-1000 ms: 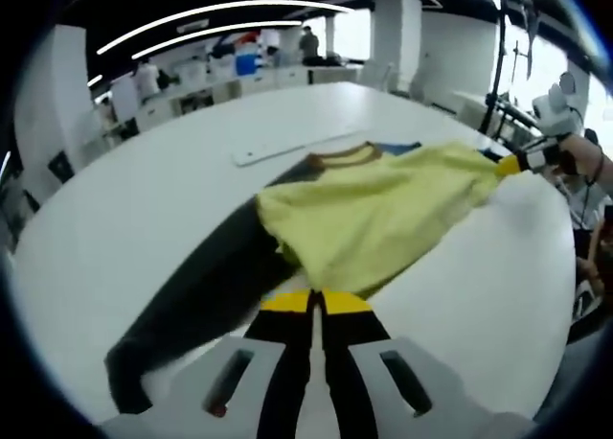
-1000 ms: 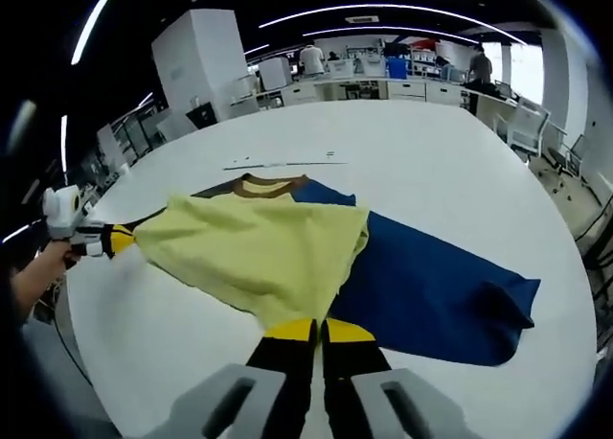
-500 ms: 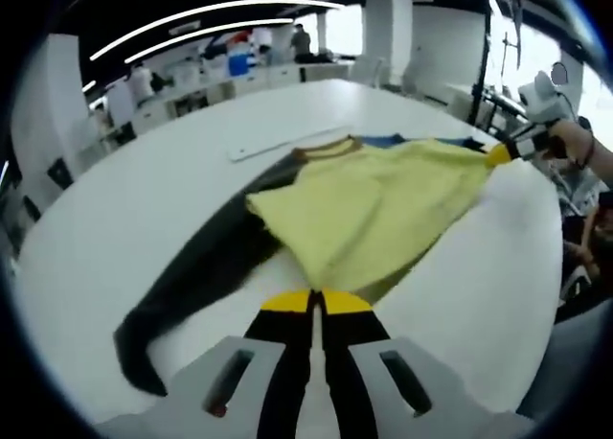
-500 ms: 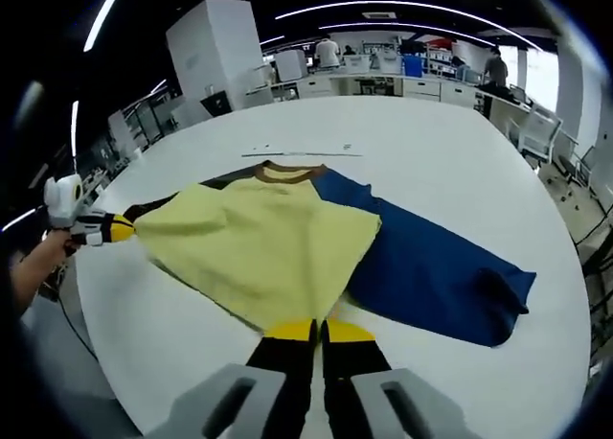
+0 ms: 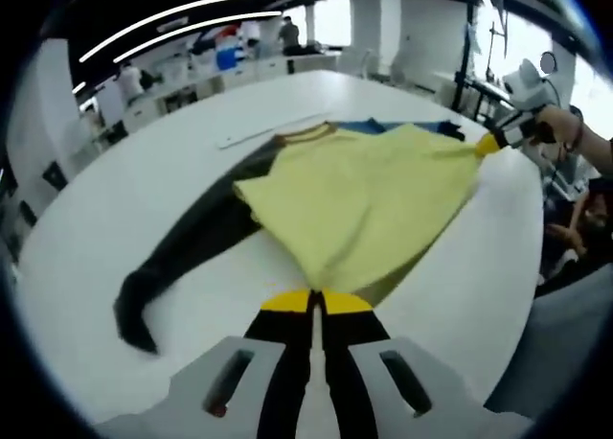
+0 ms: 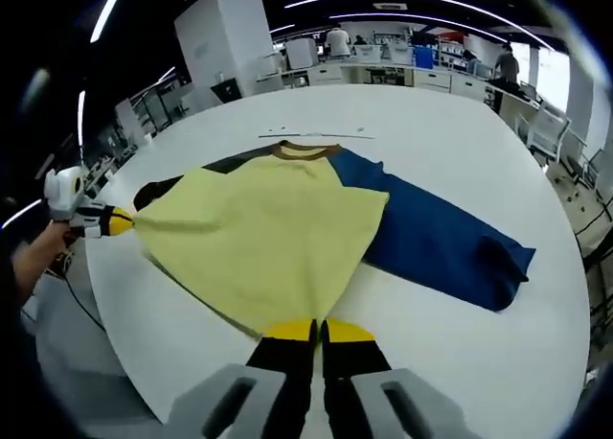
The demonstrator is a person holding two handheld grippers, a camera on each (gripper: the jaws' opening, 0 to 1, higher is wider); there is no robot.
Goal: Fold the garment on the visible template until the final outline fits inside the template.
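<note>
The garment (image 6: 268,238) lies spread on the white table (image 6: 450,151), yellow body centred, blue sleeve (image 6: 441,242) to the right, dark sleeve (image 5: 182,252) to the left. The left gripper (image 5: 317,303) and right gripper (image 6: 317,332) each pinch a near hem corner, jaws closed on fabric.

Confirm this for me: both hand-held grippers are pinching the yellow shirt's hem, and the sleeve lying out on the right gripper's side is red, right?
Not quite: that sleeve is blue, not red, as the right gripper view shows. The rest holds: the left hand-held gripper and right hand-held gripper are both shut on the yellow shirt at its hem.
</note>
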